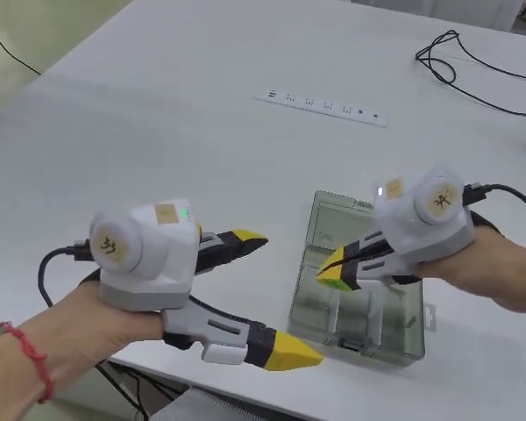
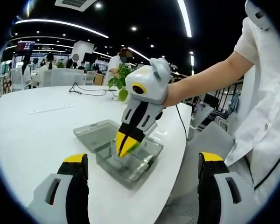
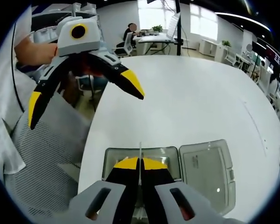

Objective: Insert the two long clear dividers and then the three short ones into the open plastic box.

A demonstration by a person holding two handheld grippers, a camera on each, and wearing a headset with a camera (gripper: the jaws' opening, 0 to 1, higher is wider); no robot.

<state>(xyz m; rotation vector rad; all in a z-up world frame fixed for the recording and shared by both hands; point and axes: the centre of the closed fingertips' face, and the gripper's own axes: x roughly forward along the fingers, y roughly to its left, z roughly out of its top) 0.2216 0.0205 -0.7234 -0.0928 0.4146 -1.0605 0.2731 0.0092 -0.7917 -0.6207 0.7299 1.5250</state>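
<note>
The clear plastic box (image 1: pixel 303 309) lies open near the table's front edge, its lid (image 1: pixel 340 219) folded flat on the far side. My right gripper (image 1: pixel 333 273) hovers over the box's left part, shut on a thin clear divider (image 3: pixel 140 148) that stands edge-on above its tips. In the left gripper view the right gripper (image 2: pixel 125 143) points down into the box (image 2: pixel 127 175). My left gripper (image 1: pixel 277 296) is open and holds nothing, left of the box by the table edge; from the right gripper view the left gripper (image 3: pixel 84 100) hangs spread above the box (image 3: pixel 111 155).
A white power strip (image 1: pixel 323 104) lies at the table's far middle, and a black cable (image 1: pixel 456 63) curls at the far right. The table's front edge (image 1: pixel 245 393) runs just under the left gripper. A mesh chair (image 3: pixel 42 154) stands below that edge.
</note>
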